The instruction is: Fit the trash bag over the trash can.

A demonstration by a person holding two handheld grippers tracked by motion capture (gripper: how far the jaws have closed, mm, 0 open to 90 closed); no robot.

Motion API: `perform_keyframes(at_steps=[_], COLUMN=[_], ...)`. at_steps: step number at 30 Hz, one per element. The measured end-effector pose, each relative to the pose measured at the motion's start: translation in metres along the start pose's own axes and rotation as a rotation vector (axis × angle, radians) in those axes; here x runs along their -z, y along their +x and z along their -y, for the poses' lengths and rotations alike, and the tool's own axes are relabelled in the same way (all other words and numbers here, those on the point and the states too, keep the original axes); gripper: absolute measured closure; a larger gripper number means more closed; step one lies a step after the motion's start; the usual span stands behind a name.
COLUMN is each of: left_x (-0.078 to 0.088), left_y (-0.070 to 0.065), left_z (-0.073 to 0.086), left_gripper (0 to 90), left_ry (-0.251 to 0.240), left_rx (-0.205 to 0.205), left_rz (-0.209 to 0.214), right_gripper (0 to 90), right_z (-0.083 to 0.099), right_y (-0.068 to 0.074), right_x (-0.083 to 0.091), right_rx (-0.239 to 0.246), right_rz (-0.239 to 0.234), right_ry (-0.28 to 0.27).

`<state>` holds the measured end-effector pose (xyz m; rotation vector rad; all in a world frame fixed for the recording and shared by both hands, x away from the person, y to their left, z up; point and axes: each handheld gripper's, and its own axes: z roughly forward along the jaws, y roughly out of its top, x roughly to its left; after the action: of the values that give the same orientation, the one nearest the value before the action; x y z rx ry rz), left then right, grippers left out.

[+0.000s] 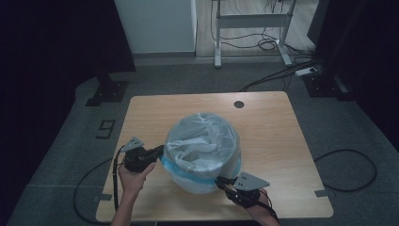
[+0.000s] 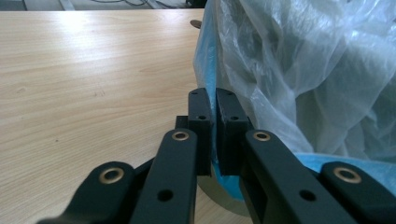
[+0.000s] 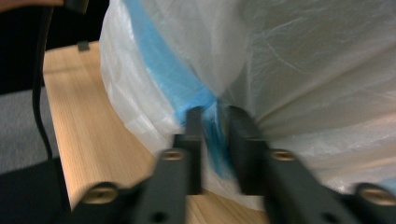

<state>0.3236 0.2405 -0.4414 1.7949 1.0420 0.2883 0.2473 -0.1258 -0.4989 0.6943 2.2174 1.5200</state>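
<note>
A round bin lined with a translucent white plastic bag (image 1: 202, 141) stands mid-table. A blue band (image 1: 186, 173) runs along the bag's turned-down edge. At the bin's left side my left gripper (image 1: 160, 151) is shut on that edge; in the left gripper view its jaws (image 2: 215, 100) pinch the blue band (image 2: 205, 60) with almost no gap. My right gripper (image 1: 220, 181) is at the bin's near right side. In the right gripper view its jaws (image 3: 215, 112) stand a little apart, with the bunched blue band (image 3: 163, 70) loose between them.
The wooden table (image 1: 273, 122) has a dark round cable hole (image 1: 239, 104) near its far edge. Cables trail over the grey floor (image 1: 348, 165) to the right, and a desk frame (image 1: 251, 21) stands beyond. A black cable (image 3: 39, 93) hangs at the table's near edge.
</note>
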Motion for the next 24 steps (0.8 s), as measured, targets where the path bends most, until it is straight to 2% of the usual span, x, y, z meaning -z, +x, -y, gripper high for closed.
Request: perform_keyframes(at_steps=[2,4,5,9,12,13,17,19,21,23,24], left_x=[0.001,0.002,0.003,0.003,0.002,0.003,0.005,0.005,0.004,0.003,0.003], left_y=[0.000,0.000,0.000,0.000,0.000,0.000,0.001,0.002,0.002,0.002,0.002], left_z=[0.000,0.001,0.001,0.002,0.003,0.003,0.003,0.003,0.004,0.005,0.005], left_gripper=[84.3,82.8,82.8,82.3,82.0,81.8,81.5,81.5,81.9,81.9,81.8], left_ry=[-0.005,-0.012,-0.014,-0.013,-0.013,-0.014,-0.016,-0.015,-0.011,-0.007,-0.001], left_rx=[0.003,0.004,0.004,0.006,0.010,0.009,0.009,0.011,0.009,0.010,0.009], left_rz=[0.005,0.011,0.010,0.012,0.013,0.011,0.013,0.013,0.014,0.014,0.012], right_gripper=[65.3,54.6,54.6,49.2,49.2,49.5,51.1,56.5,61.2,61.5,61.8], right_z=[-0.001,-0.007,-0.007,-0.014,-0.017,-0.017,-0.016,-0.013,-0.004,-0.001,0.004], right_y=[0.001,0.009,0.009,0.020,0.022,0.021,0.018,0.015,0.012,0.011,0.007], right_x=[0.004,0.016,0.016,0.021,0.013,0.008,0.003,-0.002,-0.010,-0.012,-0.015], right_rx=[-0.009,-0.015,-0.015,0.014,0.026,0.031,0.019,0.014,0.002,-0.005,-0.023], right_rz=[0.004,-0.027,-0.027,-0.076,-0.077,-0.055,-0.045,-0.054,-0.064,-0.060,-0.055], right_ry=[-0.017,-0.071,-0.071,-0.072,-0.048,-0.040,-0.040,-0.021,0.024,0.031,0.040])
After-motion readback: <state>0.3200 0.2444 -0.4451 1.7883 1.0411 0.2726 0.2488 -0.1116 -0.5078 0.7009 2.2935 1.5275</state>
